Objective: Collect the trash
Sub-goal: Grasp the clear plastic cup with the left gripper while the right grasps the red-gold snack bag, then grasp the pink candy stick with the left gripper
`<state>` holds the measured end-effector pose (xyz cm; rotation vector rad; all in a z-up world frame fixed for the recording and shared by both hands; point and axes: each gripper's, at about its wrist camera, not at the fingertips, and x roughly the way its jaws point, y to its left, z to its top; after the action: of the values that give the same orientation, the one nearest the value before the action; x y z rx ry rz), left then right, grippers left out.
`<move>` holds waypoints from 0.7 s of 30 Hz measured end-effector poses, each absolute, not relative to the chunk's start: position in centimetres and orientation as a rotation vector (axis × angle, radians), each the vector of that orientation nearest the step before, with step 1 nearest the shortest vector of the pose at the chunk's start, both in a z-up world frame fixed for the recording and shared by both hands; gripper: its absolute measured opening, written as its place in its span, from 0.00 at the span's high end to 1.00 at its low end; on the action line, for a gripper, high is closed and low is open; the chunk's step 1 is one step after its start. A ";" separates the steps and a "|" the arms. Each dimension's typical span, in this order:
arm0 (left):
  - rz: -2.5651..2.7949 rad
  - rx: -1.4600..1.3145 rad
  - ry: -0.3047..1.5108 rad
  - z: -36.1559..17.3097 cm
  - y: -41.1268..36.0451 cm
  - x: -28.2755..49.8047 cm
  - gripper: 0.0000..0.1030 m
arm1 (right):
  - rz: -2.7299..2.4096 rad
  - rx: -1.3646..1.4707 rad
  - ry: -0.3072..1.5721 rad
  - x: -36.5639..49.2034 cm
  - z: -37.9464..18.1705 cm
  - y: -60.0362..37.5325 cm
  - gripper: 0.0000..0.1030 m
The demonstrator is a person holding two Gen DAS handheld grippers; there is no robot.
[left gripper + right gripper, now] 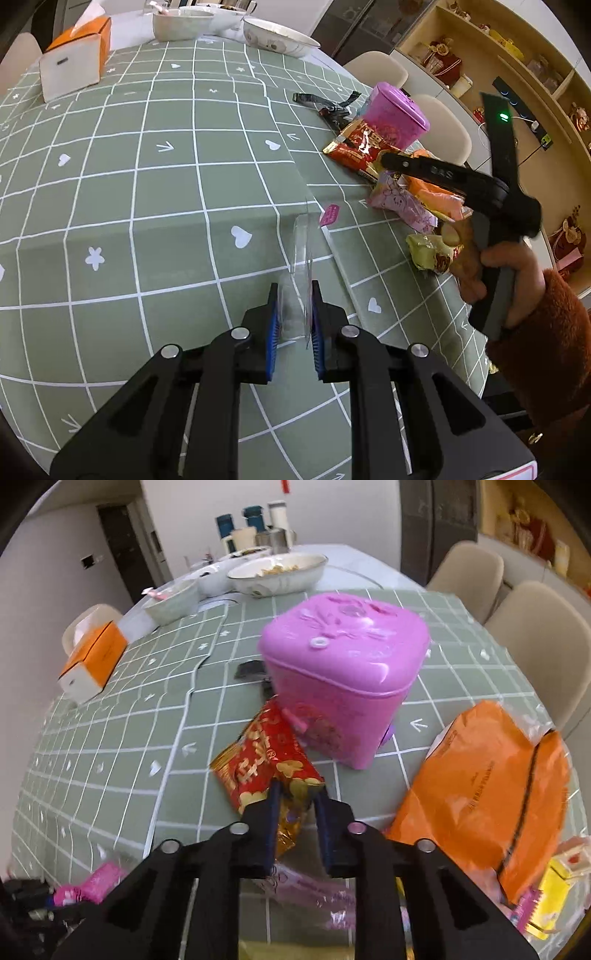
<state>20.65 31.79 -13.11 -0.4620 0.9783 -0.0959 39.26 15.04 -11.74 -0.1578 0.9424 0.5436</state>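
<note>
The left tool (294,295) is closed narrow on a clear plastic wrapper (300,254), whose transparent sheet stands up between the blue pads (272,314) and reaches out over the green checked cloth of the counter (147,184). A small pink tag (328,215) sits at the wrapper's far end.

The right tool (297,794) has its jaws drawn in narrow on the near end of a red and gold snack packet (258,764); the gold end of the packet lies between the pads, which look to be pressing it, though blur softens that view. From the left wrist view the right tool (384,159) reaches into the litter near the counter's right edge, held by a hand (495,266) in a rust-brown sleeve (546,332).

The packet lies just in front of a pink lidded bin (343,679), touching its lower front. Beside the bin, toward the right edge, lies an orange plastic bag (480,794). Nearer the front edge are a pale pink wrapper (402,203), a yellow wrapper (432,251) and a yellow carton (554,893).

At the far left stands an orange and white tissue box (74,62). Bowls (280,37) crowd the far end of the counter. Beige chairs (535,646) stand along the right side.
</note>
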 end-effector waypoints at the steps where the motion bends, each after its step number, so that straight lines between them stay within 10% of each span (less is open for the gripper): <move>1: -0.098 -0.463 0.978 -13.1 31.8 20.7 0.87 | 0.547 -0.166 0.933 38.8 -11.5 15.0 0.85; 12: -0.133 -0.461 0.968 -12.3 31.0 20.4 0.61 | 0.533 -0.059 0.853 33.5 -5.3 9.7 0.87; 21: -0.066 -0.409 1.006 -13.0 31.2 19.6 0.58 | 0.482 -0.065 0.802 28.4 -3.3 5.2 0.87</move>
<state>19.57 31.17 -12.99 -0.4093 1.0059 -0.0659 28.39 5.24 -3.34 -0.0652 0.8019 0.4818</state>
